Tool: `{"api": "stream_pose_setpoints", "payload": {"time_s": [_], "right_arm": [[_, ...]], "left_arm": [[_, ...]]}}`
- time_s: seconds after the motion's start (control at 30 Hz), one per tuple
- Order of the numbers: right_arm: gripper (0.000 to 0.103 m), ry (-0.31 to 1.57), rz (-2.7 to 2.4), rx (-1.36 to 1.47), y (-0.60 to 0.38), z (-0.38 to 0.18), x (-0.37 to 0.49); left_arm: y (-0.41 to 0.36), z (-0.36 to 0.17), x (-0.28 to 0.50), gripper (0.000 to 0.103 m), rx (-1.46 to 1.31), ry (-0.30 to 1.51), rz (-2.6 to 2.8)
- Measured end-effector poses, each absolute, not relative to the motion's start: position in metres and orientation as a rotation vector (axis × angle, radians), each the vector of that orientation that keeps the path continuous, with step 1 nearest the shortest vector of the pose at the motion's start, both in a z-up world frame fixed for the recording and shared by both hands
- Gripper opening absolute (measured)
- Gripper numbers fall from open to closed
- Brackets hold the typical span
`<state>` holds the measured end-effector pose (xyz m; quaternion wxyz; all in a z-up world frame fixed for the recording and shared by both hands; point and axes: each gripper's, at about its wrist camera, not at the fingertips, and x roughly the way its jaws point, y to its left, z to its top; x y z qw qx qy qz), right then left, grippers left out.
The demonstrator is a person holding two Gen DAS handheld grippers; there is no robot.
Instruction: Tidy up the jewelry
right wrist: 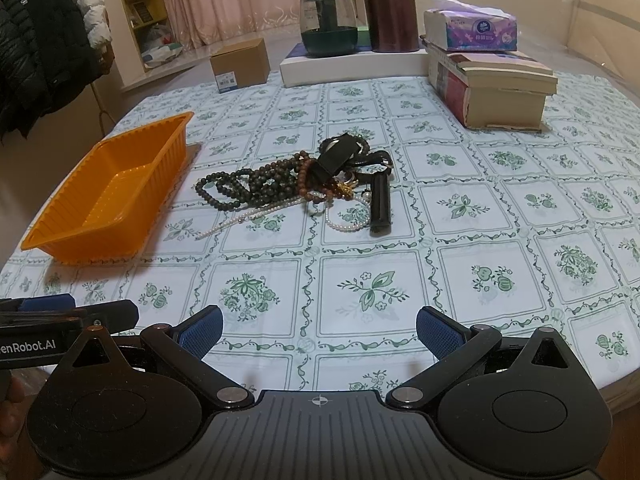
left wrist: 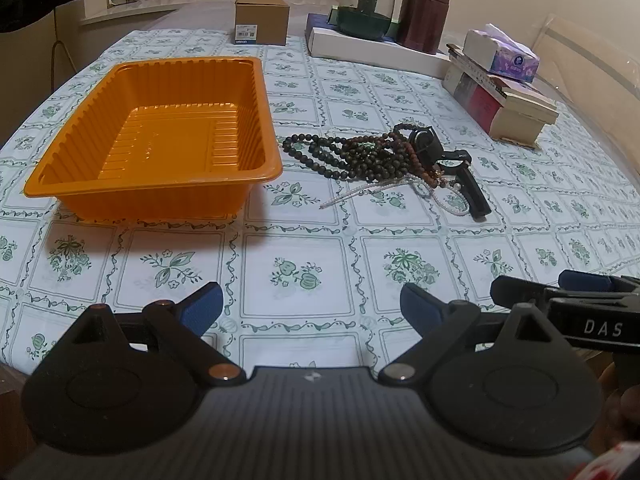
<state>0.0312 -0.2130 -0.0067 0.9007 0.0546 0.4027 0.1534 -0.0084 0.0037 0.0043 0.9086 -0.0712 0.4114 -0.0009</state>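
Note:
A tangled pile of jewelry lies mid-table: dark bead strands [left wrist: 352, 156] [right wrist: 248, 184], a brown bead bracelet [right wrist: 306, 178], a white pearl strand [left wrist: 372, 190] [right wrist: 348, 222] and a black watch [left wrist: 444, 160] [right wrist: 378, 200]. An empty orange plastic tray [left wrist: 160, 128] [right wrist: 108, 196] sits to its left. My left gripper [left wrist: 310, 306] hovers open near the table's front edge, well short of the pile. My right gripper [right wrist: 318, 326] is also open and empty, beside the left one, whose side shows in the right wrist view's lower left.
Along the far side stand a small cardboard box [left wrist: 262, 20], a glass teapot [left wrist: 366, 6] and brown canister [left wrist: 424, 12] on a white box, plus stacked books [right wrist: 492, 84] topped by a tissue pack [right wrist: 472, 24]. Floral tablecloth [right wrist: 360, 280] covers the round table.

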Motion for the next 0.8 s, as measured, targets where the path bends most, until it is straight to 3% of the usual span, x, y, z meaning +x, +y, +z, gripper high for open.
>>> {"api": "stream_pose_setpoints", "payload": {"time_s": [0.47,0.8], "right_arm": [[0.103,0.831,0.315,0.117,-0.214,-0.007,0.032],[0.103,0.838,0.320,0.099,-0.207,-0.010,0.036]], "left_arm": [[0.009,0.005,-0.010,0.094,-0.167,0.834,0.008],[0.085,0.014,-0.036,0.091,-0.355,0.641,0.106]]}}
